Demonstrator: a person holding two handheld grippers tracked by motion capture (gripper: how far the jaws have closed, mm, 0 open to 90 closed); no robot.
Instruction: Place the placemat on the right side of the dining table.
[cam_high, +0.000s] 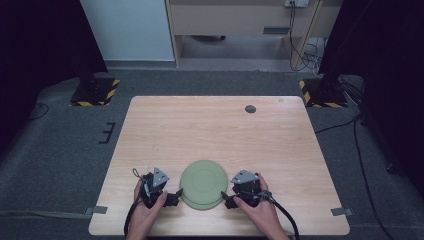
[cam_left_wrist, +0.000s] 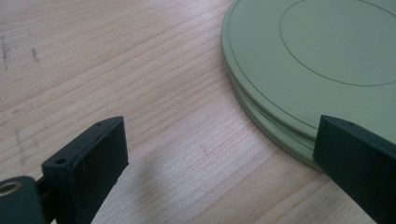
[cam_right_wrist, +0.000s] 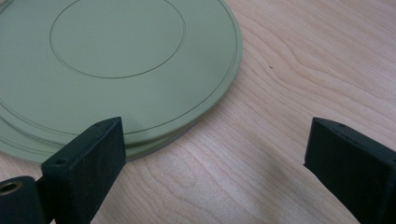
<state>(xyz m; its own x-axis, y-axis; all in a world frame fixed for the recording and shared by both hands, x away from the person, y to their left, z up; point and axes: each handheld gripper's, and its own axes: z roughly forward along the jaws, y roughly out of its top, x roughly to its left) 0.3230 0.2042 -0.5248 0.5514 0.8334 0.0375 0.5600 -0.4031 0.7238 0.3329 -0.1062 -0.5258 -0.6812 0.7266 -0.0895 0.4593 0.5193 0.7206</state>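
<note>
On the wooden table (cam_high: 210, 130) we flank stacked green plates (cam_high: 202, 183), unmarked by any writing. Our left gripper (cam_high: 173, 196) and right gripper (cam_high: 227, 198) both hold their jaws wide apart, gripping nothing.

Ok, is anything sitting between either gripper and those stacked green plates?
Nothing visible. The left gripper and right gripper flank the green plates, jaws open, with bare table between; in each gripper view one jaw overlaps the stack's rim.
</note>
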